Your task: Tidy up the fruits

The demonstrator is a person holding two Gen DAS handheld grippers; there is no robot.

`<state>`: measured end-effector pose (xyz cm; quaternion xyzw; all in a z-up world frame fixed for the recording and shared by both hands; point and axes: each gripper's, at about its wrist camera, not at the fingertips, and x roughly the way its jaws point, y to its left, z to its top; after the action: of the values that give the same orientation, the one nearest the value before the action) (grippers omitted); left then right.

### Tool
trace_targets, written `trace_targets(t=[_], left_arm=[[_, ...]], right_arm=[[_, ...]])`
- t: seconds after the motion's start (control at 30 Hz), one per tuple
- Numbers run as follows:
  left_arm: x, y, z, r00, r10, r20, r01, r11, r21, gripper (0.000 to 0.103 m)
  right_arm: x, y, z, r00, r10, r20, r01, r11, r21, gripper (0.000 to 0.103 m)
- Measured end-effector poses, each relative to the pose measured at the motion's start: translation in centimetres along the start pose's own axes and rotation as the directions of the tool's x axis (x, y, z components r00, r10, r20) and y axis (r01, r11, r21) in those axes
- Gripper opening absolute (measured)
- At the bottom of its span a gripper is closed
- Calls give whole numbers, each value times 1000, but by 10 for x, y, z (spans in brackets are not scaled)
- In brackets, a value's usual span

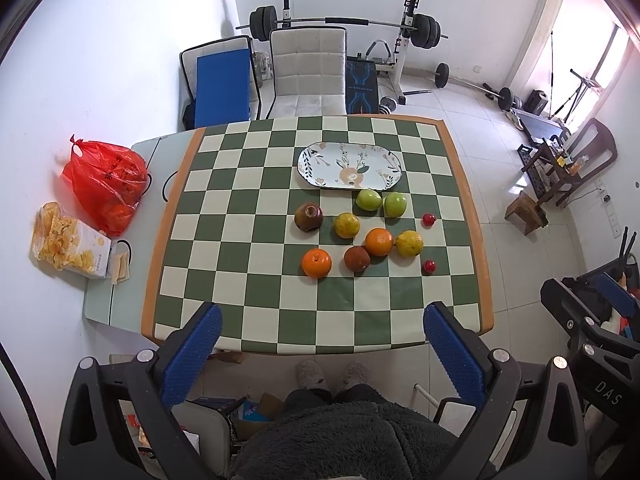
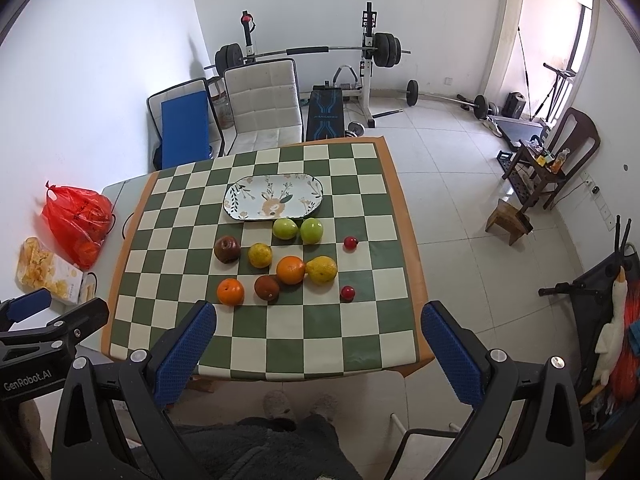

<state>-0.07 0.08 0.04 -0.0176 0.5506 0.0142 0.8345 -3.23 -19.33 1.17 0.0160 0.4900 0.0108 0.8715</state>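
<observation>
Table [image 1: 460, 184] w/ green-and-cream check cloth carries everything; nothing sorted yet, by the look of it.

Oval plate [image 1: 312, 156] w/ floral print sits toward the far edge, roughly centre, and is bare — no fruit on it. Presumably it's the destination, so the whole job is left.

Fruit all loose on the cloth, mid-table, btwn plate and near edge:
- 2 green apples [image 1: 369, 199] side by side just on the near side of the plate, close to its rim, poss. touching it.
- Dark red-brown apple [image 1: 308, 217] left of the group, apart from the rest.
- Yellow citrus [image 1: 347, 225] beside it, toward centre.
- Orange [image 1: 379, 241] mid-cluster, touching or nearly touching a lemon-like yellow fruit [image 1: 409, 243] on its right and a brown round fruit [image 1: 357, 258] on its near-left.
- 2nd orange [image 1: 316, 263] nearest the near edge, left side of group.
- 2 small red fruits, cherry-size: one [image 1: 429, 219] right of the green apples, one [image 1: 429, 267] nearer the near edge. Kind unclear.

Left gripper [image 1: 322, 320] and right gripper [image 2: 319, 318]: both w/ jaws spread wide, holding nothing, hanging over the near edge, well short of the fruit.

Off-cloth on the table's left end: red plastic bag [image 1: 104, 184] and a snack bag [image 1: 64, 240]. Prob. not part of the task.

Tally: 0 of 10 pieces placed. First grab not begun.
</observation>
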Motion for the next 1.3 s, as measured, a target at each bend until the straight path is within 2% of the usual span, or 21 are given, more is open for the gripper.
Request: trace_targets(t=[0.73,0.8,1.3], left_arm=[[-1,1,0,1000,-1,7,1,1000,0,103],[0,0,0,1000,0,9,0,1000,2,103],[2,3,5,1000,-1,11,1,1000,-5,103]], right_arm=[[0,1,-3,1000,2,4,-2,1000,4,103],[-11,-2,0,1000,2,5,-2,1000,8,103],[-16,-1,0,1000,6,1,-6,1000,7,103]])
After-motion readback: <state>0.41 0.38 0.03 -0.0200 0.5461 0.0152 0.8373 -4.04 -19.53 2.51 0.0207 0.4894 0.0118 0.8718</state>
